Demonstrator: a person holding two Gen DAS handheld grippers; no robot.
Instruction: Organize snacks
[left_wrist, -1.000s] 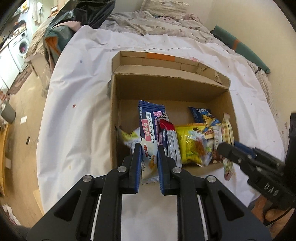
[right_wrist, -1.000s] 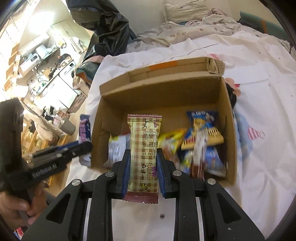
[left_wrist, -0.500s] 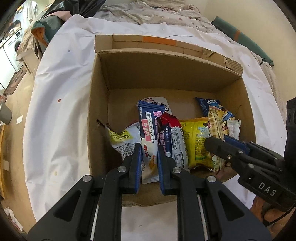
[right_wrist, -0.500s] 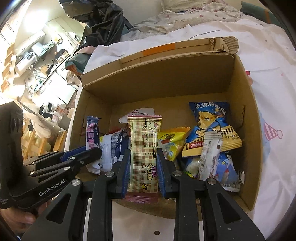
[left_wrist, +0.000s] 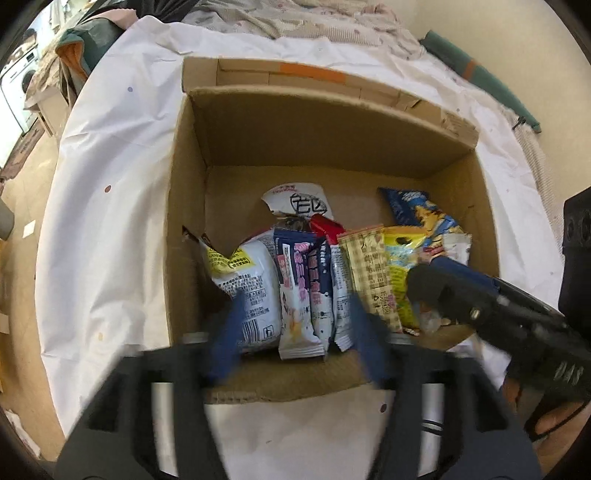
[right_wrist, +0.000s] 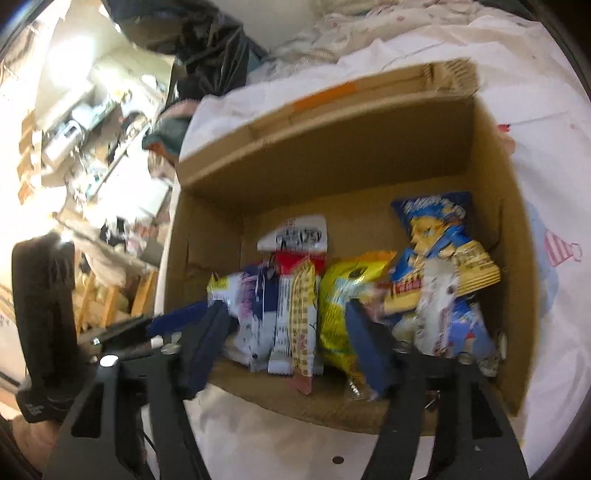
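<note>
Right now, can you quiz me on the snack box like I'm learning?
1. True or false: both tongs, left and right, are open.
2. Where does the plaid pack stand: A in the box, B on the sheet?
3. Fill in: the bear bag is mostly ____.

Key: 1 true. 2 A. 3 blue.

Snack packets stand side by side along the near wall of my open cardboard box (left_wrist: 184, 206): white pack (left_wrist: 245, 291), navy-and-pink bar (left_wrist: 295, 291), plaid bar (left_wrist: 369, 273), yellow bag (right_wrist: 340, 314), blue bear bag (right_wrist: 439, 236).
</note>
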